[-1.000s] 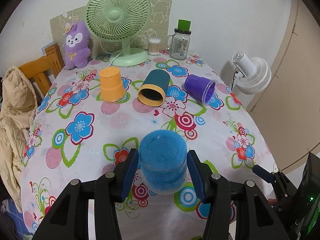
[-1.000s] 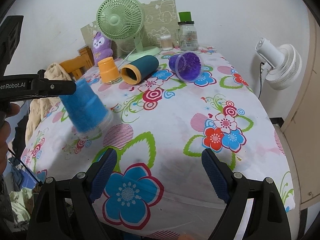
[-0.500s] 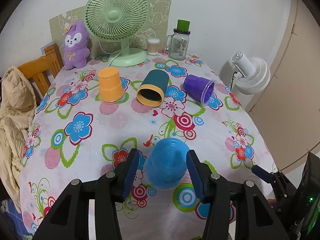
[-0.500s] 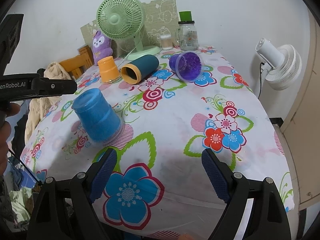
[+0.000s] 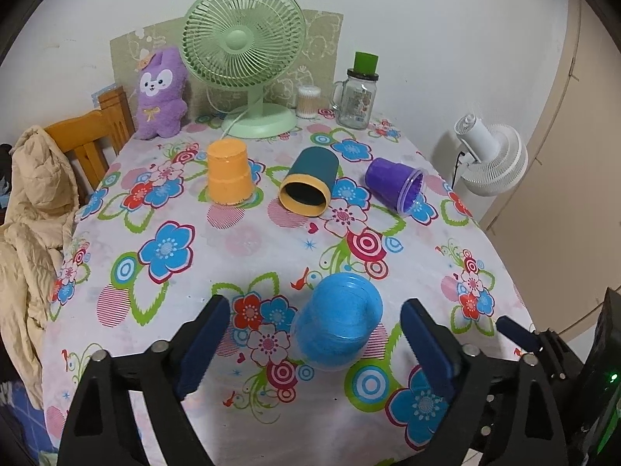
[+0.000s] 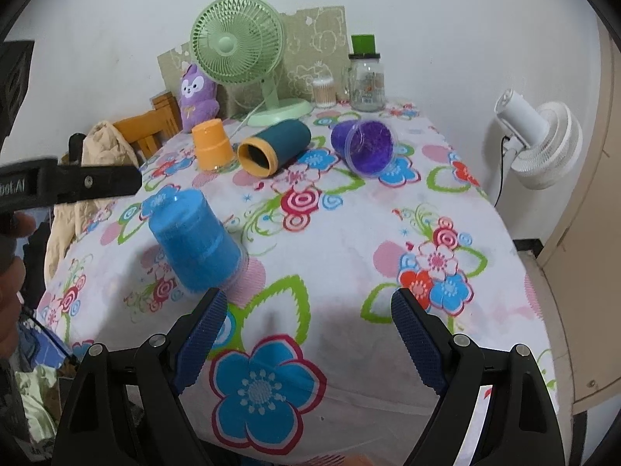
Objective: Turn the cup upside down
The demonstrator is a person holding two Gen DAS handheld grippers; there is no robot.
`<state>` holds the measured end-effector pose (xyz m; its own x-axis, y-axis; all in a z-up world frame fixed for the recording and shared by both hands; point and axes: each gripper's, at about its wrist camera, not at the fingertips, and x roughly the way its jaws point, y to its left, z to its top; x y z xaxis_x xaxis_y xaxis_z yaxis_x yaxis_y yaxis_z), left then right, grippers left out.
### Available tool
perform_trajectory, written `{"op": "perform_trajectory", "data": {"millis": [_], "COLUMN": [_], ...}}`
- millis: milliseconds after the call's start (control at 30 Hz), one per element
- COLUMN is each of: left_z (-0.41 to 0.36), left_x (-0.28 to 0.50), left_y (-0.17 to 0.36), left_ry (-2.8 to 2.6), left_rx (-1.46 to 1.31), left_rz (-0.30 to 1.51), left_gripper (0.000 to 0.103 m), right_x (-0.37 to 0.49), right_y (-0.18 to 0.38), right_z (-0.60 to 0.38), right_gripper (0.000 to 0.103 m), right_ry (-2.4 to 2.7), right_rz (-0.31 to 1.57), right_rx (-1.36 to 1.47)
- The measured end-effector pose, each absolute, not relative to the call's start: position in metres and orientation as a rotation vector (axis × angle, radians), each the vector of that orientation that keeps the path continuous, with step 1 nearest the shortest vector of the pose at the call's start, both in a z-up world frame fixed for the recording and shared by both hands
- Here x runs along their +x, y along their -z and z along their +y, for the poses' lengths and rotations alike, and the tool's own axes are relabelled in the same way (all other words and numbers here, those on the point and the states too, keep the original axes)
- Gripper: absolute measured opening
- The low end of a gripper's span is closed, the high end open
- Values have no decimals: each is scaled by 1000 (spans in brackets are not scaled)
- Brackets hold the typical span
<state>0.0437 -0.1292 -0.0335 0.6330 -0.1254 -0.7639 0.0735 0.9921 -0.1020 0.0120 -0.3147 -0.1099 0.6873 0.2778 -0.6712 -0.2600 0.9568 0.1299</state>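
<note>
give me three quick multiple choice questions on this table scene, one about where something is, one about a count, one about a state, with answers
1. Where does the blue cup sit in the left wrist view?
A. between the fingers of the left tool
B. beside the green fan
C. on the chair

2. How many cups lie on their side on the table?
A. none
B. two
C. four

3. What state is the left tool in?
A. shut on the blue cup
B. open, clear of the cup
C. shut on nothing

Answers:
1. A: the cup stands mouth down between the two blue pads, near the table's front edge.
2. B: the teal cup and the purple cup lie sideways; the orange cup and the blue one stand inverted.
3. B: gaps show on both sides of the cup.
</note>
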Motion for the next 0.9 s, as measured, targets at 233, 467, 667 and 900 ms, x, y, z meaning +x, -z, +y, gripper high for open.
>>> {"op": "perform_trajectory", "data": {"millis": [233, 467, 667, 900], "left_z": [-119, -107, -103, -101], "left_x": [33, 21, 12, -3], "left_y": [21, 4, -5, -16], "left_ry": [91, 77, 77, 66], "left_rx": [-84, -101, -114, -115], "left_rz": [805, 716, 663, 588], "left_gripper": [101, 103, 103, 103], "right_x": [14, 5, -5, -13], "right_y": [78, 37, 8, -7], "right_z": [-308, -301, -296, -295], "right_gripper": [89, 101, 103, 103], "right_ry": [-261, -255, -257, -265], "right_rz": [674, 534, 447, 405], "right_rx": [10, 4, 26, 57]}}
